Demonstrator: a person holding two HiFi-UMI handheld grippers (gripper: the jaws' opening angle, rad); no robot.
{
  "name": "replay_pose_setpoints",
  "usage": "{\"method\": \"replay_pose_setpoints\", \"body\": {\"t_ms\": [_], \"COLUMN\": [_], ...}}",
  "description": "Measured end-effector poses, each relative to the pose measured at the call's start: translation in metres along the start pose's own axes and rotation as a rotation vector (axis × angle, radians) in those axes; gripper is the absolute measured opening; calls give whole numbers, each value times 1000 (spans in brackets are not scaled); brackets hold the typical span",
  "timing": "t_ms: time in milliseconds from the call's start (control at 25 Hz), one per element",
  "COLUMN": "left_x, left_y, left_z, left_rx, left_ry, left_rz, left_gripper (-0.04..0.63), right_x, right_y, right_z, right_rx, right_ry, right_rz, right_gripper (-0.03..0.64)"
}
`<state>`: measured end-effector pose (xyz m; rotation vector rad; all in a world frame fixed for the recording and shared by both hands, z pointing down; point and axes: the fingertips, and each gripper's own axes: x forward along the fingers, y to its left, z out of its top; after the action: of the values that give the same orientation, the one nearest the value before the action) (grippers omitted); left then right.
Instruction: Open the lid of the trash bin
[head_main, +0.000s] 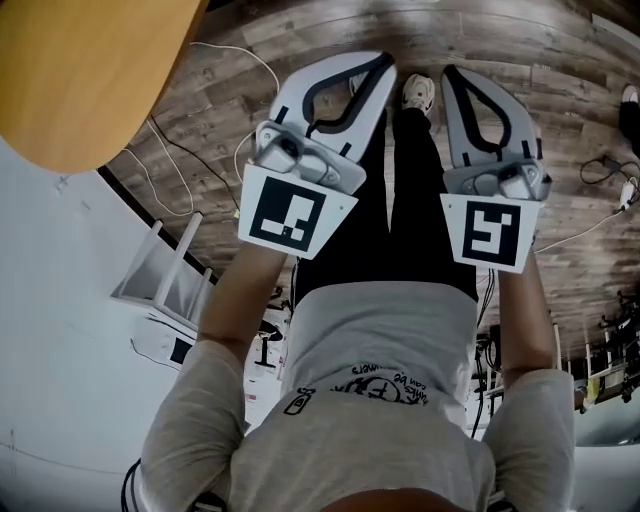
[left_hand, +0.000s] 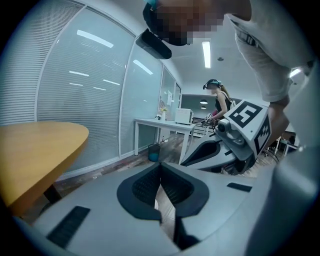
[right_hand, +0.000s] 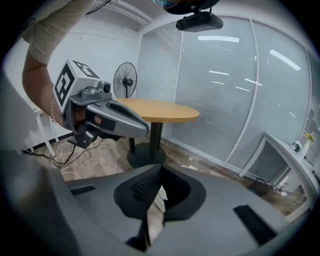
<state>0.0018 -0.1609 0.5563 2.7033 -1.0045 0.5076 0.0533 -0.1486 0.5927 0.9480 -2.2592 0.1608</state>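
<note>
Two grippers, both idle, held level ahead of our torso and side by side, pointing away over the wood floor.

- Left gripper: fingers clenched tip to tip, nothing between them. Only floor shows through the slit below the tips.
- Right gripper: same, fingers pressed together and empty.
- We read this as a carrying or ready posture. With nothing to hold, closed fingers are the compact way to travel, and the pair rides at one height so either can be brought in.

Task's thing: the only candidate we find is a small dark bin with blue at its rim. It stands on the floor at the foot of the white worktop, far off by the glass wall. It shows in the left gripper view only and is too small to tell whether it carries a lid. It is well apart from both grippers.

Surroundings:
- Round yellow worktop close on our left.
- Loose cables across the floor beside it.
- Standing fan beyond that worktop.
- Second person at the far end of the room.

Judgement: the opening has not begun. We must first cross to the bin, minding the cables underfoot. One gripper then has to part its fingers to take the lid's edge or handle.
</note>
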Motion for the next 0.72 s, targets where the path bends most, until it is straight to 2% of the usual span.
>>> {"method": "replay_pose_setpoints", "body": {"t_ms": [480, 720], "left_x": [43, 73], "left_y": [16, 25], "left_z": [-77, -120], "left_rx": [-64, -48], "left_ry": [48, 93], "left_rz": [-6, -7], "left_gripper": [18, 19], "right_x": [70, 113], "right_y": [15, 12], "right_z": [-71, -97], "right_rx": [-139, -253], "right_ry": [111, 154], "right_rz": [44, 66], "right_gripper": [28, 40]}}
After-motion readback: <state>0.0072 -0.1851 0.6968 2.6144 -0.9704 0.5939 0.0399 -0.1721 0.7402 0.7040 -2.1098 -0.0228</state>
